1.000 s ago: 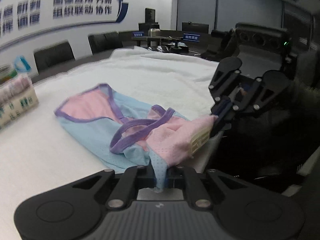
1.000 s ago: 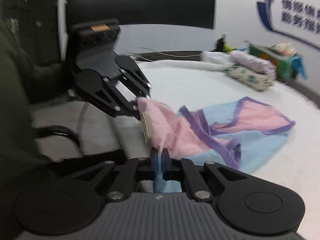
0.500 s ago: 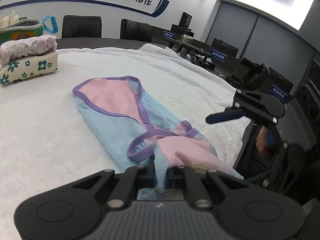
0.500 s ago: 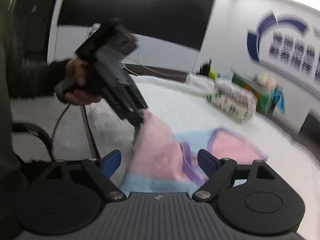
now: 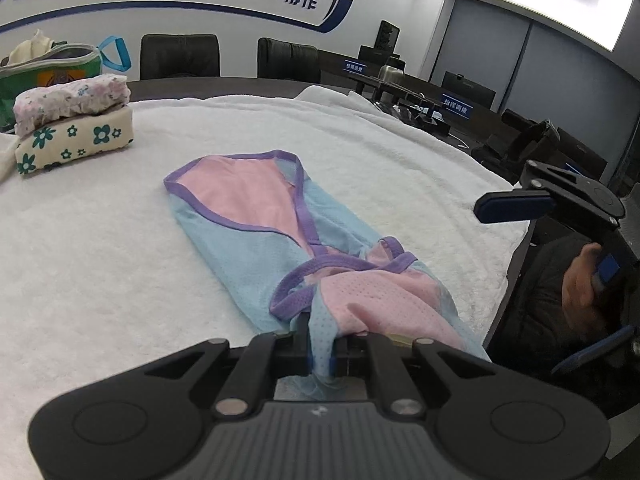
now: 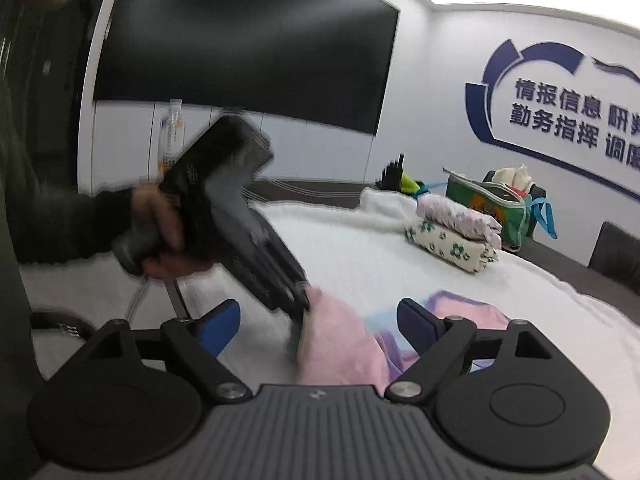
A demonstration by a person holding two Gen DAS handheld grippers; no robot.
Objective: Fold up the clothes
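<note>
While our left gripper fingers pinch the near hem of the pink-and-blue garment lying on the towel-covered counter, our right gripper fingers stand spread, holding nothing. Risk: a one-sided pull could drag, twist or bunch the fold.

An office meeting room is shown: a long dark desk is ringed by black chairs, blue nameplates are stood on it, blue lettering is mounted on the white wall, and a large dark screen is hung.
</note>
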